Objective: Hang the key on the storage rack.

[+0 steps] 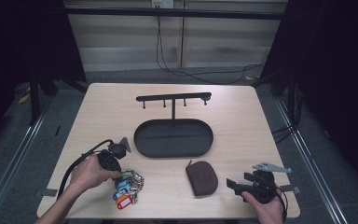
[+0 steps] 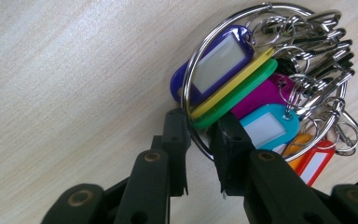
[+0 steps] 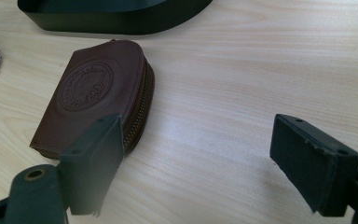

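Silver wire forms the big key ring point(image 2: 200, 70), which lies on the pale wooden table point(image 1: 107, 116) near the front left corner, loaded with coloured plastic tags point(image 2: 223, 70) and a cluster of small metal split rings point(image 2: 317, 51). In the left gripper view the tags fan out in purple, yellow, green, magenta, light blue, orange and red. The left gripper point(image 1: 119, 176), held in the person's left hand point(image 1: 91, 173), points down at this bunch. Its two black jaws stand close together with the ring's wire running through the narrow gap between them; the right-hand pad sits against the green tag and the wire, and the left-hand pad is at the wire too, so the jaws appear to pinch the ring, though a sliver of gap shows lower down.

The right gripper point(image 1: 235, 185), held in the right hand point(image 1: 265, 207) near the front right edge, rests low over the table with its jaws spread wide and nothing between them. Just beside its left-hand jaw lies a brown leather zip pouch point(image 3: 98, 93) with a round embossed seal, flat on the table. Behind the pouch sits a black oval tray point(image 1: 142, 140) with a hook bar point(image 1: 173, 98) rising from its far side.
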